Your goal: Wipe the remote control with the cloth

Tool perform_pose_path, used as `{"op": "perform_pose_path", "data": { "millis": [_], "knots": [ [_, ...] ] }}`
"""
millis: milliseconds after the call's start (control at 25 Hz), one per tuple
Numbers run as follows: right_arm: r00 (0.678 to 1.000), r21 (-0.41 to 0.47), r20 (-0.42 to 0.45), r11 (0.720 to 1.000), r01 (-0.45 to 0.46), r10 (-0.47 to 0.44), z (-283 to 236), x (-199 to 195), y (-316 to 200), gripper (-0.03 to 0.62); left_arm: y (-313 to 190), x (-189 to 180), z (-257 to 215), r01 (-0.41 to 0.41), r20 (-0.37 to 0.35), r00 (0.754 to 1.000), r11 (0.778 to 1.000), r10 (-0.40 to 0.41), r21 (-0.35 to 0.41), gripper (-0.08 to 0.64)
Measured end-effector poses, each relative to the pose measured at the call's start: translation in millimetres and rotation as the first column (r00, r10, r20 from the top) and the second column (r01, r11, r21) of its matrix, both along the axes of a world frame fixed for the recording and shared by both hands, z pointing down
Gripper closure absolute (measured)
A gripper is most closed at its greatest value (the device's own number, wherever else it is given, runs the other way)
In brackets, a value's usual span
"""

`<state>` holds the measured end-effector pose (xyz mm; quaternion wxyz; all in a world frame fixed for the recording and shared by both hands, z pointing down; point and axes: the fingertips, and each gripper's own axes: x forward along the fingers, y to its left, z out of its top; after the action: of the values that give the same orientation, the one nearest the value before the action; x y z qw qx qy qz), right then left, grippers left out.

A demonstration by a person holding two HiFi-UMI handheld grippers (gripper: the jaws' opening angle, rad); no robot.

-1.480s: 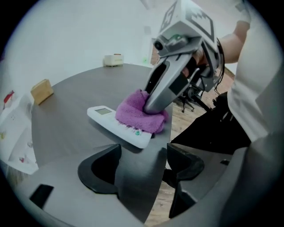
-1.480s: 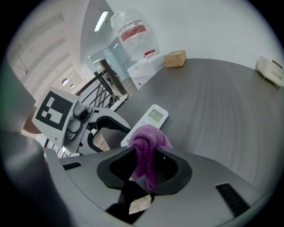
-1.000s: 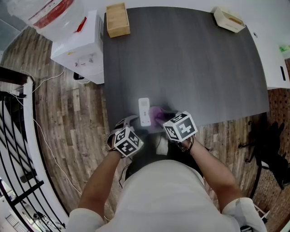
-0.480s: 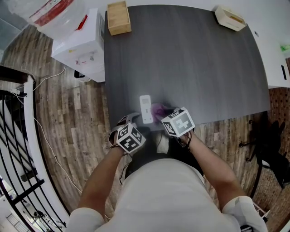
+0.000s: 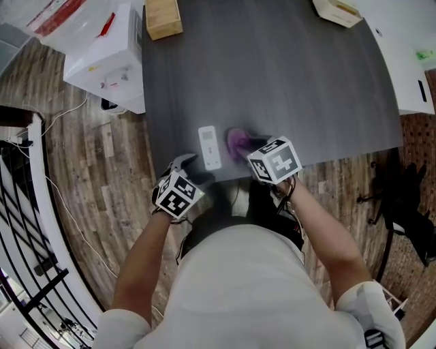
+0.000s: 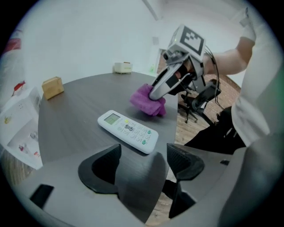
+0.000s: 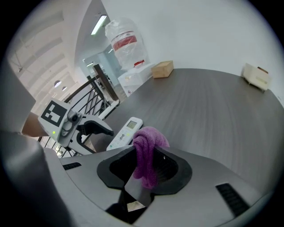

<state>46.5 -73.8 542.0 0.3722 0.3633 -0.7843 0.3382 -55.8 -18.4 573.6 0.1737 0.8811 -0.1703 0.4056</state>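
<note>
Since a second ago the cloth (image 5: 238, 140) has been carried a little farther up the table (image 5: 306, 82): it was level with the near half of the remote (image 5: 209, 146) and is now seen beside its far half. More of the cloth is uncovered by the right gripper's cube. The left gripper (image 6: 143, 160) has been drawn slightly leftward, away from the remote's near end.

A wooden box (image 5: 162, 17) is seen at the far left corner of the table and a beige holder (image 5: 337, 10) at the far right corner, both well apart from the work. A white dispenser (image 5: 102, 51) stands on the floor to the left. Nothing lies between cloth and remote.

The left gripper's jaws are held wide apart with nothing between them, at the near table edge left of the remote, which is not touched. The right gripper (image 7: 148, 166) is clamped on the purple cloth, a fold hanging down between its jaws. The cloth is held low over the table just right of the remote, with a narrow gap between them.
</note>
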Motion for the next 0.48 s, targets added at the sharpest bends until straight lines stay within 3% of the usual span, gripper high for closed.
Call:
{"op": "perform_pose_path", "data": {
  "millis": [120, 200, 320, 480],
  "knots": [
    [0.998, 0.025, -0.008, 0.997, -0.067, 0.067, -13.1, 35.2, -11.3, 0.483, -8.7, -10.2, -15.3, 0.117, -0.074, 0.99, 0.993, -0.118, -0.022, 0.244],
    [0.993, 0.042, -0.002, 0.992, -0.119, 0.12, -20.8, 57.8, -15.7, 0.483, -16.4, -15.8, -28.8, 0.207, -0.143, 0.967, 0.977, -0.211, -0.043, 0.245],
    [0.982, 0.072, 0.021, 0.979, -0.19, 0.189, -34.6, 84.3, -15.8, 0.483, -24.1, -17.7, -54.7, 0.309, -0.278, 0.905, 0.947, -0.322, -0.089, 0.245],
    [0.965, 0.128, 0.061, 0.957, -0.261, 0.255, -57.2, 105.8, -10.0, 0.483, -27.2, -14.7, -92.7, 0.366, -0.451, 0.802, 0.919, -0.392, -0.149, 0.247]
  ]
}}
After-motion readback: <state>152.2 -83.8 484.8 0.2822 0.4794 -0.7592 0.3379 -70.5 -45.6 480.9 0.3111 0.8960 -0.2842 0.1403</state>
